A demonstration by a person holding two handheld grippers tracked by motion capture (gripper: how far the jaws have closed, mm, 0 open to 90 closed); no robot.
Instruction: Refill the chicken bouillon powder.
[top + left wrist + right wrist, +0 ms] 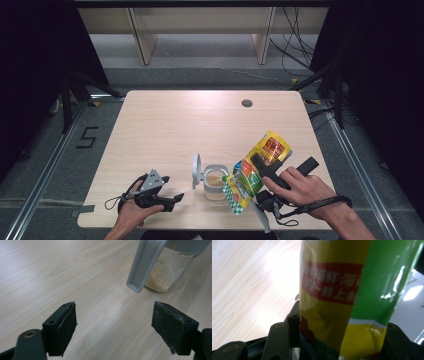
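A yellow-and-green seasoning pouch (254, 172) hangs tilted over an open clear jar (216, 183) near the six o'clock edge of a pale wooden worktop (170, 125), its lower, zigzag-cut end dipping toward the jar's mouth from the four o'clock side. The right tongs (263, 172), gripped by the person's right hand (300, 187), are clamped across the pouch's middle; in the right gripper view the two black jaws press the creased yellow and green film (332, 297) from either side, red band and white lettering facing the camera.

The jar stands upright with a layer of pale, sandy granules (160, 277) at its bottom. Its grey flip lid (196, 171) stands raised at the jar's nine o'clock side, and in the left gripper view that lid (145, 265) hangs down in front of the glass.

At about seven o'clock of the jar, the left tongs (172, 199) rest low over the worktop in the person's left hand (132, 212), pointing toward the jar but well apart from it. Their jaws stand wide and released, with bare wood between them.

A small round cable hole (246, 103) sits near the worktop's far edge, toward one o'clock.
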